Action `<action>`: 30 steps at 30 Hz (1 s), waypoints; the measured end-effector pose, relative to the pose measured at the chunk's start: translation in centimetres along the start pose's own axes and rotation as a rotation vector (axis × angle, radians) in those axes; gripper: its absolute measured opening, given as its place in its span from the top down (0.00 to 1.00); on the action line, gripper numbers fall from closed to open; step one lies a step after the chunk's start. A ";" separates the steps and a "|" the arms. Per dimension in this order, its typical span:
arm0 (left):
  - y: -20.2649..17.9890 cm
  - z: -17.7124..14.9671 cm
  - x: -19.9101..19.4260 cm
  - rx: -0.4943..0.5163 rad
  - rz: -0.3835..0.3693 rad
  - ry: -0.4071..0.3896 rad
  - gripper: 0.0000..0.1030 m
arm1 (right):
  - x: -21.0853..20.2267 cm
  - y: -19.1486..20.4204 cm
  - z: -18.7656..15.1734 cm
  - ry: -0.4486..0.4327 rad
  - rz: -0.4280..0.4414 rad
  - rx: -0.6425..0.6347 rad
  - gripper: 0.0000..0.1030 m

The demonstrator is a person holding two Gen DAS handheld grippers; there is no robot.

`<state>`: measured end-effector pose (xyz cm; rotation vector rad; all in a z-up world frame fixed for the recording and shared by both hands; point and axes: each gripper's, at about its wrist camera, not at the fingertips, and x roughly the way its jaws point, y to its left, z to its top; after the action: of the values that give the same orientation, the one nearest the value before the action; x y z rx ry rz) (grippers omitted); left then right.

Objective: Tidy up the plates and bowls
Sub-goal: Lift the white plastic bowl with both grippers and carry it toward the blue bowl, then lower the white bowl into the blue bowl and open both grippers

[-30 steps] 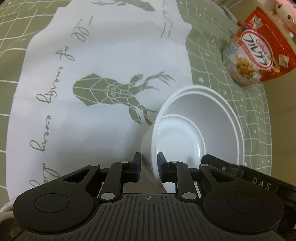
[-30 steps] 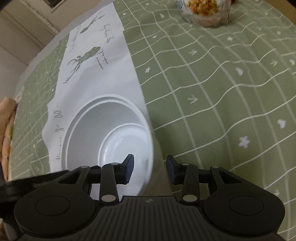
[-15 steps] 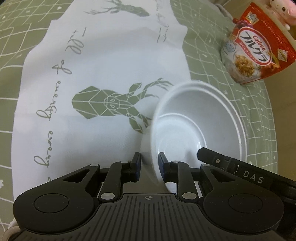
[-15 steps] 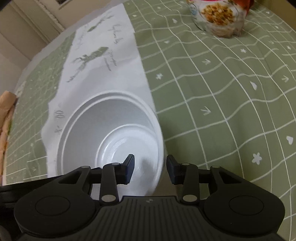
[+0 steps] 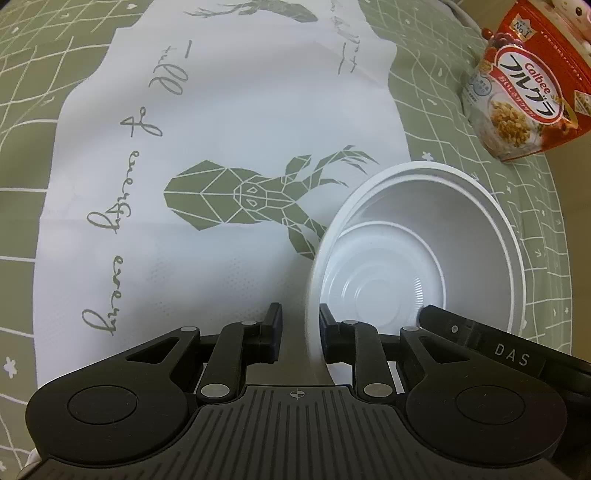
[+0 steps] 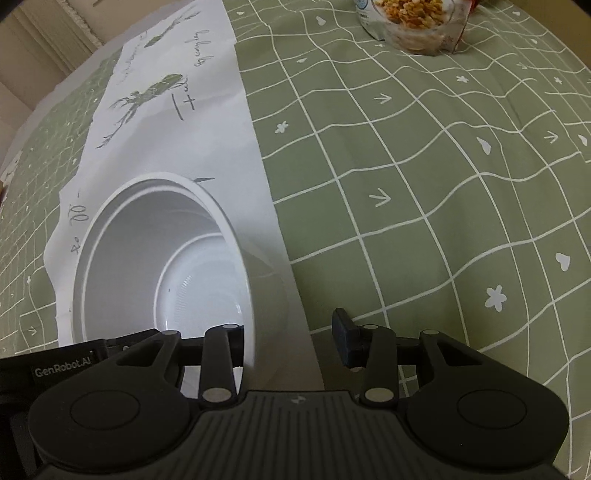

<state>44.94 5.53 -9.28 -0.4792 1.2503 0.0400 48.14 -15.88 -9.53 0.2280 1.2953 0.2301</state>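
Note:
A white plastic bowl [image 5: 424, 236] with a second one nested inside sits on the white deer-print mat [image 5: 221, 129]. My left gripper [image 5: 298, 332] straddles the bowl's near rim, jaws slightly parted, one finger outside and one inside. My right gripper [image 6: 291, 332] straddles the same bowl [image 6: 159, 251] at its other side, jaws wide apart. Its left finger is inside the bowl, its right fingertip [image 6: 341, 326] stands clear of the wall. The right gripper's body [image 5: 509, 354] shows in the left wrist view.
A green checked tablecloth [image 6: 424, 184] covers the table. A red cereal bag [image 5: 532, 85] lies at the far right edge, also in the right wrist view [image 6: 413, 22].
My right gripper's jaws have opened wider and let go of the bowl wall. My left gripper's jaws have parted slightly. The bowl has come down onto the mat.

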 end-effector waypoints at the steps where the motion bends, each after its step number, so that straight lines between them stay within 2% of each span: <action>1: 0.0 0.0 0.0 -0.001 -0.001 0.001 0.75 | 0.0 0.0 0.0 0.000 -0.009 -0.001 0.63; 6: 0.0 0.0 0.1 -0.009 -0.012 -0.003 0.78 | 0.2 -0.2 0.0 0.007 -0.022 0.001 0.63; 9: 0.4 0.0 0.0 -0.046 -0.081 -0.007 0.79 | -0.1 -0.1 -0.1 0.012 0.039 0.009 0.63; 11: 0.2 0.0 -0.1 -0.052 -0.125 -0.004 0.74 | -0.4 0.2 -0.1 0.013 0.098 0.012 0.62; 12: 0.0 -0.1 -0.3 -0.041 -0.119 -0.011 0.77 | -0.6 0.5 -0.1 0.002 0.095 0.005 0.62; 17: -0.6 -0.4 -2.2 -0.027 -0.123 -0.055 0.77 | -2.1 0.9 -0.2 -0.034 0.109 -0.026 0.62; 24: -3.5 -1.0 -7.7 0.077 -0.161 -0.114 0.76 | -8.3 1.2 -1.1 -0.119 0.123 -0.079 0.62; 28: -5.0 -3.4 -10.6 0.108 -0.180 -0.102 0.76 | -12.2 0.3 -2.2 -0.114 0.129 -0.080 0.62; 30: -5.9 -5.2 -11.5 0.108 -0.181 -0.069 0.75 | -13.8 0.0 -3.3 -0.092 0.103 -0.092 0.62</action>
<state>38.17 0.95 2.01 -0.4914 1.1313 -0.1629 41.42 -19.86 2.29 0.2249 1.1804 0.3619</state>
